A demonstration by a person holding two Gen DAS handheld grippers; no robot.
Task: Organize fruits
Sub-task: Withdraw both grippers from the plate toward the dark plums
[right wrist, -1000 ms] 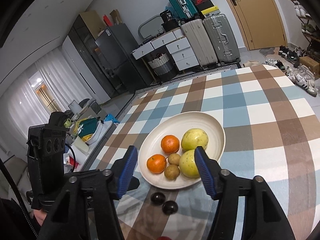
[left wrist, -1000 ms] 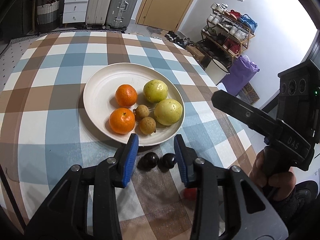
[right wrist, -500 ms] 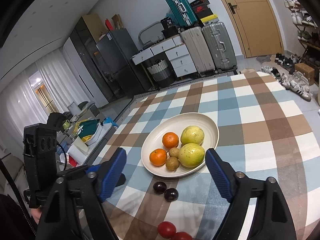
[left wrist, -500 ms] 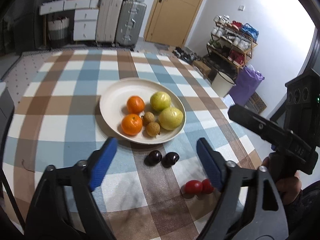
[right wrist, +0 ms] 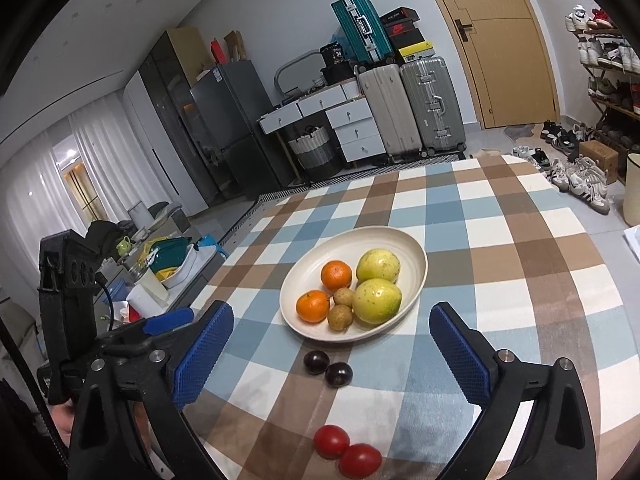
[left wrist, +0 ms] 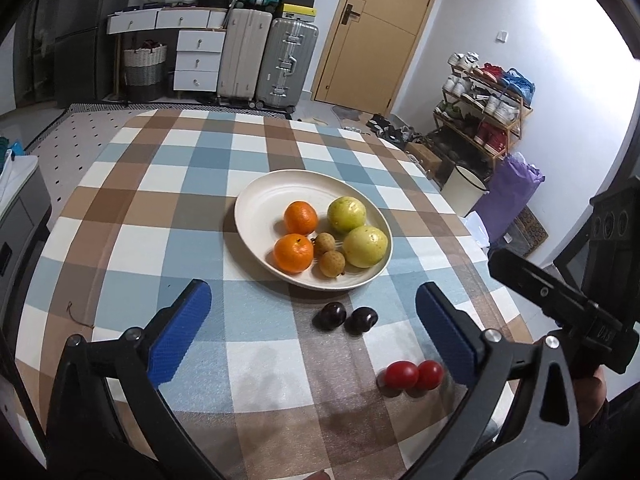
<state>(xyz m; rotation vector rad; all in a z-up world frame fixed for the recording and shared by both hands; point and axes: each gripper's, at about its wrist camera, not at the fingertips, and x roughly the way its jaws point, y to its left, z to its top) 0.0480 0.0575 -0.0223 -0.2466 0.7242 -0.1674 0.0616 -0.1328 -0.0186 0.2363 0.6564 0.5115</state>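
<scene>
A cream plate [left wrist: 256, 216] [right wrist: 416, 252] on the checked tablecloth holds two oranges [left wrist: 293, 253] [right wrist: 313, 306], two yellow-green guavas [left wrist: 365, 241] [right wrist: 377, 301] and two small brown longans [left wrist: 332, 263] [right wrist: 340, 317]. Two dark plums [left wrist: 329, 315] [right wrist: 338, 374] lie on the cloth just in front of the plate. Nearer me lie two red tomatoes [left wrist: 401, 374] [right wrist: 331, 441]. My left gripper [left wrist: 312, 328] is still opening, wide, nothing between its blue pads [left wrist: 178, 336]. My right gripper [right wrist: 332, 356] is likewise opening and empty, above the plums.
The table edge [left wrist: 472, 224] drops off on the right toward a white bin [left wrist: 464, 196], purple bag and shoe rack. Suitcases [left wrist: 286, 64] and drawers stand beyond the far edge. A cluttered side counter [right wrist: 168, 264] sits left of the table. The other handheld gripper [left wrist: 560, 308] shows at right.
Both grippers opened from narrow to wide and drew back and up from the plate. The tomatoes came into view near the front edge. The fruit has not moved.
</scene>
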